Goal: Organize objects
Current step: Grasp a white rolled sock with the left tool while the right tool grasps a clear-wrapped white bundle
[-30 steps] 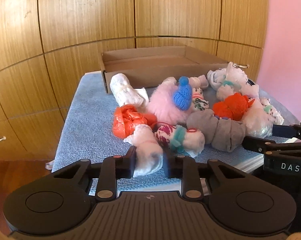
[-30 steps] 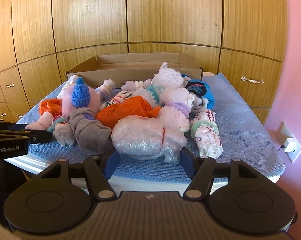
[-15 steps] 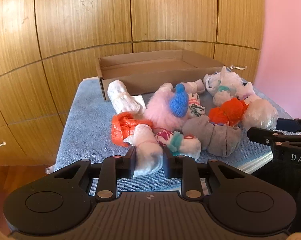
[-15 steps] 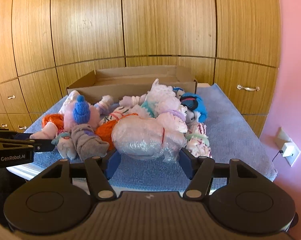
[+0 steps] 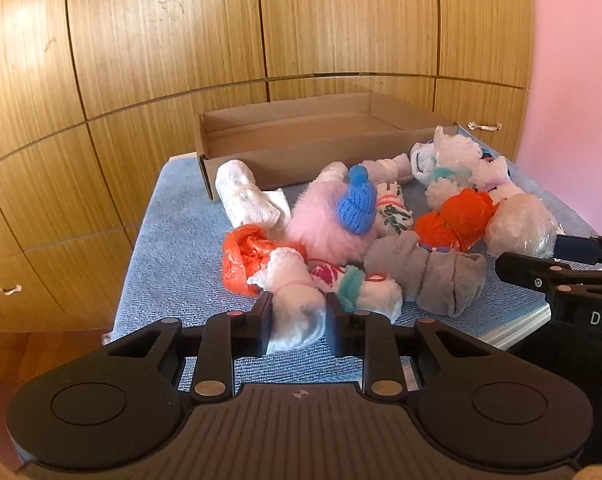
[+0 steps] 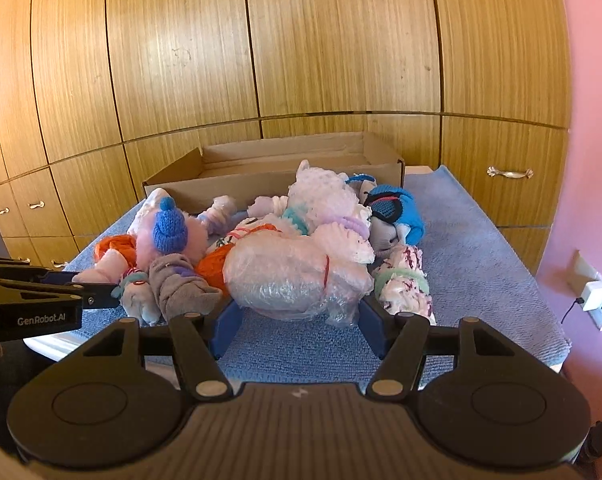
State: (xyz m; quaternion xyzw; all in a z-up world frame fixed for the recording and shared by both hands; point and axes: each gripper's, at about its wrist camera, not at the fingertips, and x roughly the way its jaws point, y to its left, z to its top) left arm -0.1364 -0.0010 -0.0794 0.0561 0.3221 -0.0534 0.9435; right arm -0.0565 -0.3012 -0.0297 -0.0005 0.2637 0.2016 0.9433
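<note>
A pile of rolled socks and soft bundles lies on a blue towel (image 5: 173, 240) in front of an open cardboard box (image 5: 301, 136). My left gripper (image 5: 297, 320) is shut on a white fluffy sock roll (image 5: 293, 300) at the pile's near left. My right gripper (image 6: 297, 312) grips a clear plastic-wrapped bundle (image 6: 285, 276) between its blue pads; the bundle also shows in the left wrist view (image 5: 521, 224). A pink fluffy item with a blue knit hat (image 5: 357, 204) sits mid-pile.
An orange plastic bundle (image 5: 245, 256), a grey sock roll (image 5: 433, 276), a white sock roll (image 5: 245, 196) and a blue knit item (image 6: 397, 208) are in the pile. Wooden cabinet doors (image 6: 301, 60) stand behind. A wall socket (image 6: 597, 296) is at right.
Both grippers have pulled back and risen slightly with their bundles held; the pile and box look farther away. The jaws have not changed.
</note>
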